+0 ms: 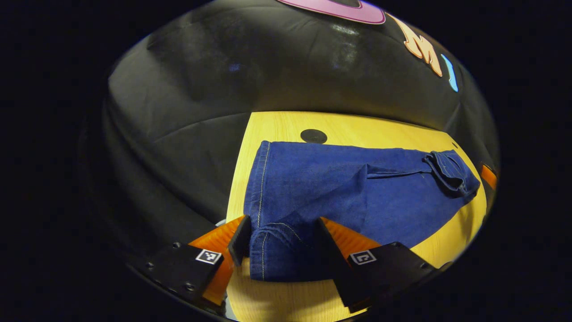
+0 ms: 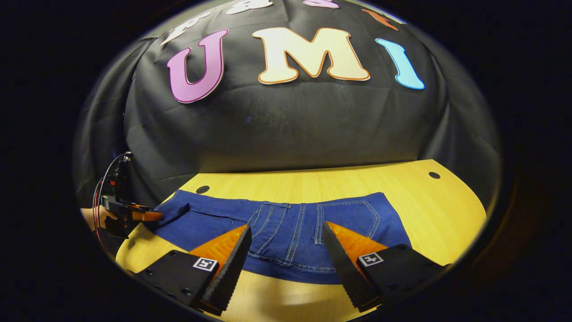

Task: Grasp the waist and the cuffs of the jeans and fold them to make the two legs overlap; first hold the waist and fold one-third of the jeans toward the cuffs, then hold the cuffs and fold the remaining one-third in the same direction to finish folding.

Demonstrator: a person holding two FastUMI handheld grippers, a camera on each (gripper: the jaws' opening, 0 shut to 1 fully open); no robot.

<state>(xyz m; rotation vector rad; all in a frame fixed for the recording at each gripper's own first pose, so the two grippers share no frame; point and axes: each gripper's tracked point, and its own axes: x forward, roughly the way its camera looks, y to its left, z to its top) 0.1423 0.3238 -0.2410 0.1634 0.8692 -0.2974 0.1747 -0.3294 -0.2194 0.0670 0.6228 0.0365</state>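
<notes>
Dark blue jeans (image 1: 339, 188) lie flat along a yellow wooden table (image 1: 286, 125). Their cuffs (image 1: 277, 250) rest between the spread fingers of my left gripper (image 1: 282, 250), which is open and low over the table's near edge. The waist (image 2: 295, 261) with its back pockets lies between the fingers of my right gripper (image 2: 288, 259), also open. In the right gripper view the left gripper (image 2: 134, 215) sits at the far left by the cuff end (image 2: 172, 210), held by a hand (image 2: 91, 217). An orange part of the right gripper (image 1: 489, 176) peeks in beyond the waist.
Round black holes mark the tabletop (image 2: 447, 201) behind the jeans: one (image 1: 313, 136) near the legs, another (image 2: 434, 175) at the far right. The black cloth wall (image 2: 286, 129) hangs close behind the table. Bare wood lies to the right of the waist.
</notes>
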